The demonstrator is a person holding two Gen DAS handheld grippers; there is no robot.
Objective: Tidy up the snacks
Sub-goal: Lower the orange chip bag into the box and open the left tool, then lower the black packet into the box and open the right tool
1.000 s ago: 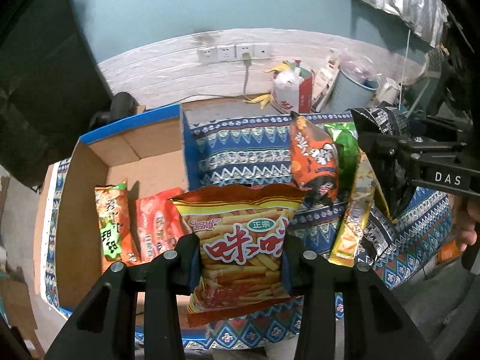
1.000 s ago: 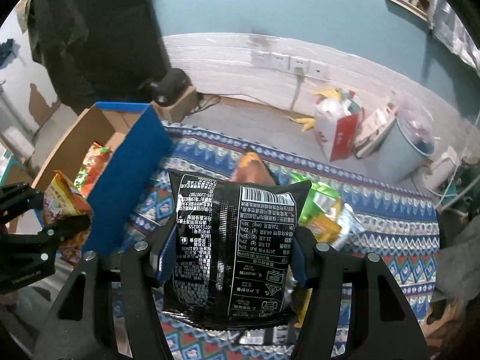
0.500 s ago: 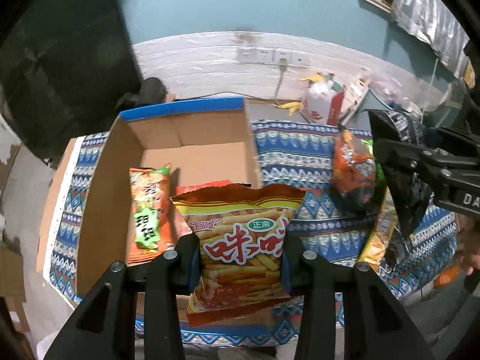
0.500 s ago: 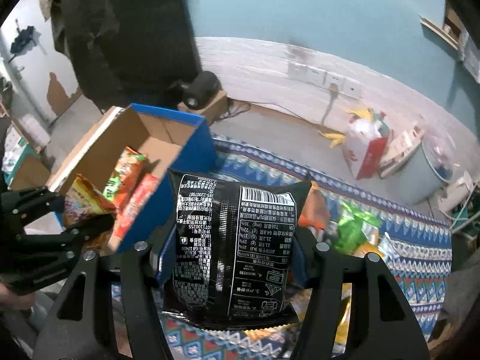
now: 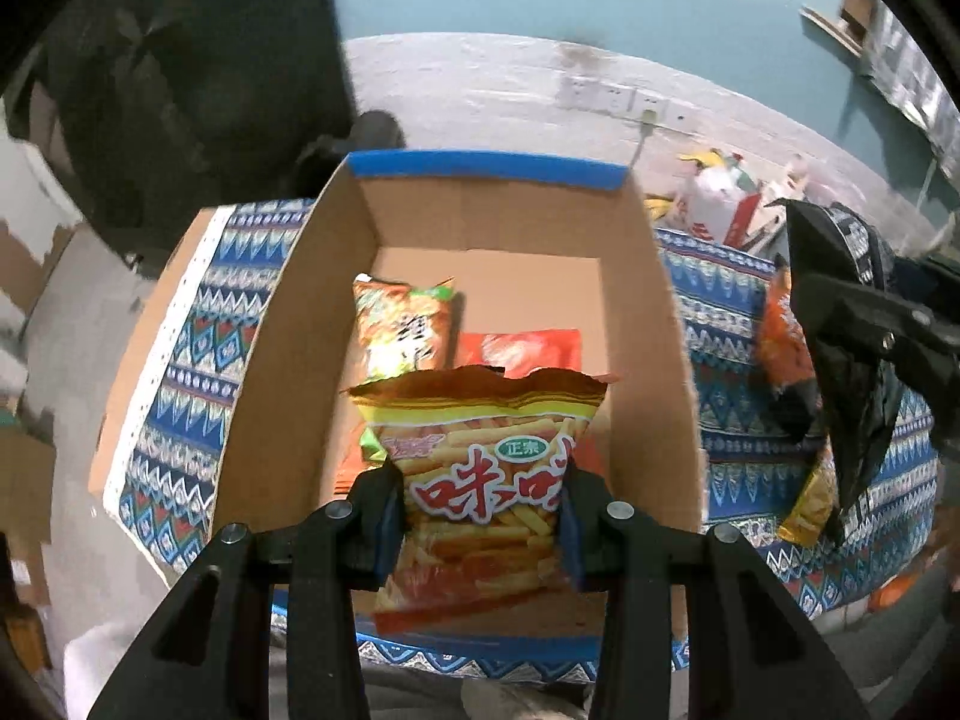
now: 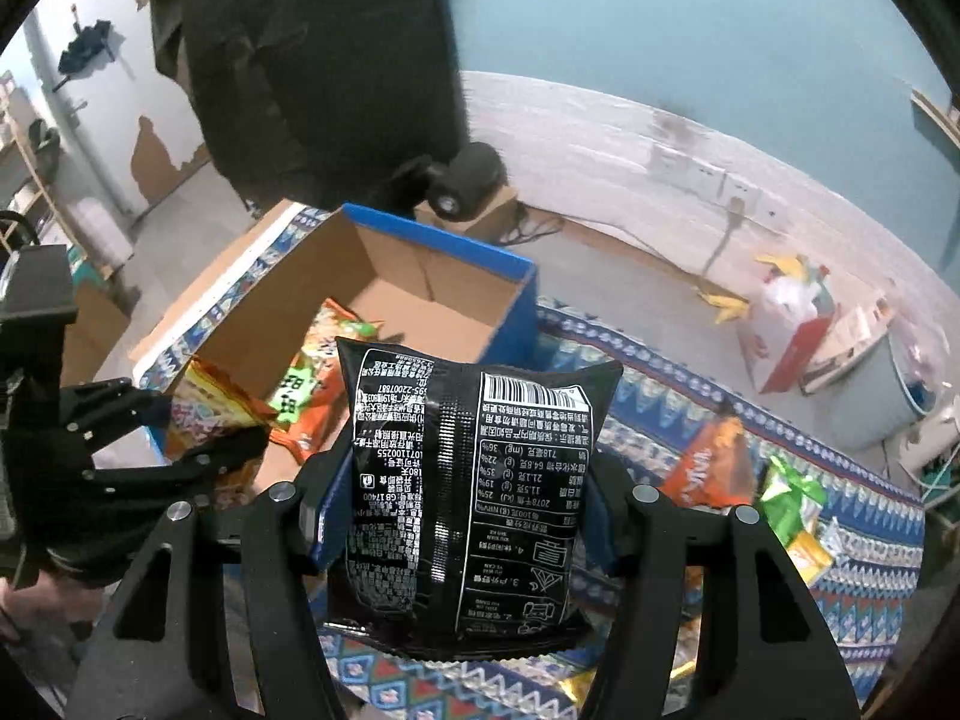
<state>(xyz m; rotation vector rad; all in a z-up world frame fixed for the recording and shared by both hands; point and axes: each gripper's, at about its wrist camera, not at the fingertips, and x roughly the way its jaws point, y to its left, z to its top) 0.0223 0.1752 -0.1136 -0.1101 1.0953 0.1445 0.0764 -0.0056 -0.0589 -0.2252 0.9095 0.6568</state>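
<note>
Both grippers now over or beside the box (image 5: 672, 324), which has slid to mid-view.
Left gripper (image 5: 480, 516) clamps the fries bag (image 5: 480, 468) above the box, two packets (image 5: 402, 324) inside; right gripper (image 6: 462, 516) clamps the black bag (image 6: 474, 480) beside it.

A lived-in room of a home, used partly for storage. The upper wall (image 6: 690, 12) is painted teal above a whitewashed band carrying a row of sockets (image 5: 606, 97) with one cable plugged in. Paint has peeled from a pale door (image 6: 150, 150), and a dark coat (image 6: 312, 54) hangs beside it. A patterned cloth (image 5: 186, 372) covers the table; bags and a bucket (image 6: 870, 384) clutter the concrete floor (image 6: 600, 264).
</note>
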